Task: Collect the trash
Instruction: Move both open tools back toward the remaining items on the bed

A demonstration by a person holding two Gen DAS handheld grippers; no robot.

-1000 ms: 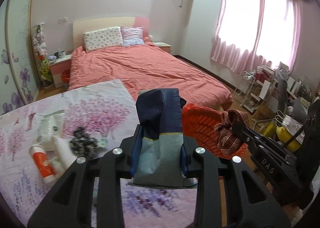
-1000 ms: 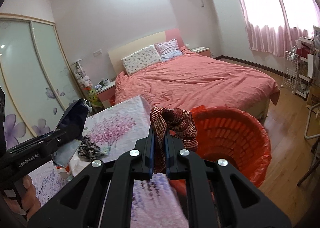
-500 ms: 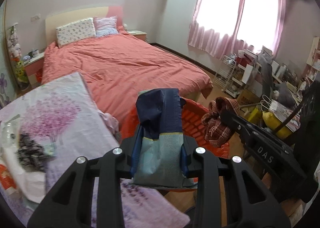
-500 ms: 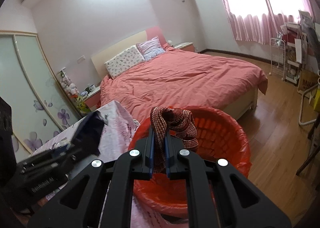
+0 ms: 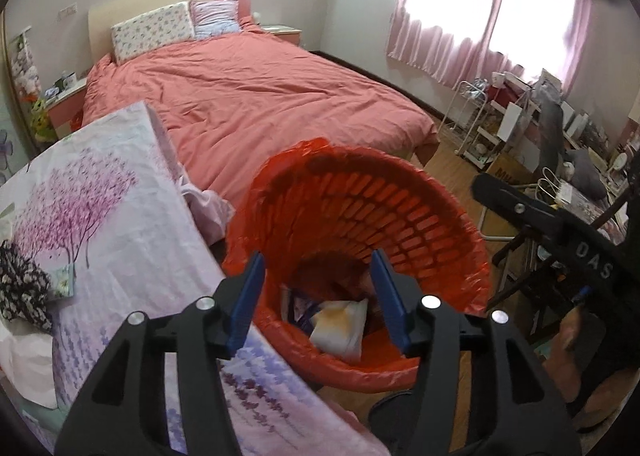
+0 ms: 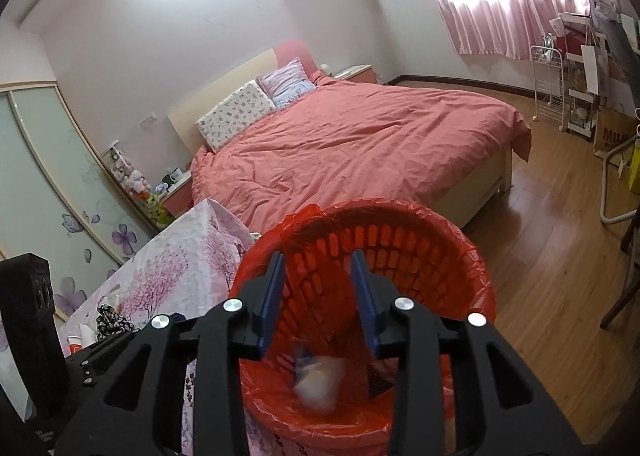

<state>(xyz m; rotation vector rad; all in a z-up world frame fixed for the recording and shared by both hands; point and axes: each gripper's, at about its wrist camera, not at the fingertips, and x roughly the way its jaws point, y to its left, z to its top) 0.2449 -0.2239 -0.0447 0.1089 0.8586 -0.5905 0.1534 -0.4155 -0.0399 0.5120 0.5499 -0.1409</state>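
An orange bin with a red liner [image 5: 400, 192] stands beside the table; it also shows in the right wrist view [image 6: 432, 240]. My left gripper [image 5: 318, 280] is open and empty above its mouth. My right gripper [image 6: 318, 280] is open and empty above the bin too, and it shows in the left wrist view [image 5: 520, 208] at the right. Trash lies in the bin's bottom: a white wrapper [image 5: 340, 324], blurred in the right wrist view [image 6: 320, 380]. The blue packet and the checked cloth cannot be made out clearly.
The table with a floral cloth [image 5: 112, 224] is to the left, holding a black-and-white patterned scrap [image 5: 20, 288] and white items at its left edge. A coral bed [image 5: 256, 96] lies behind. Cluttered shelves [image 5: 520, 124] stand at the right on the wooden floor [image 6: 540, 276].
Both grippers have moved over the bin and opened. The blue packet has left my left gripper and the checked cloth has left my right gripper.
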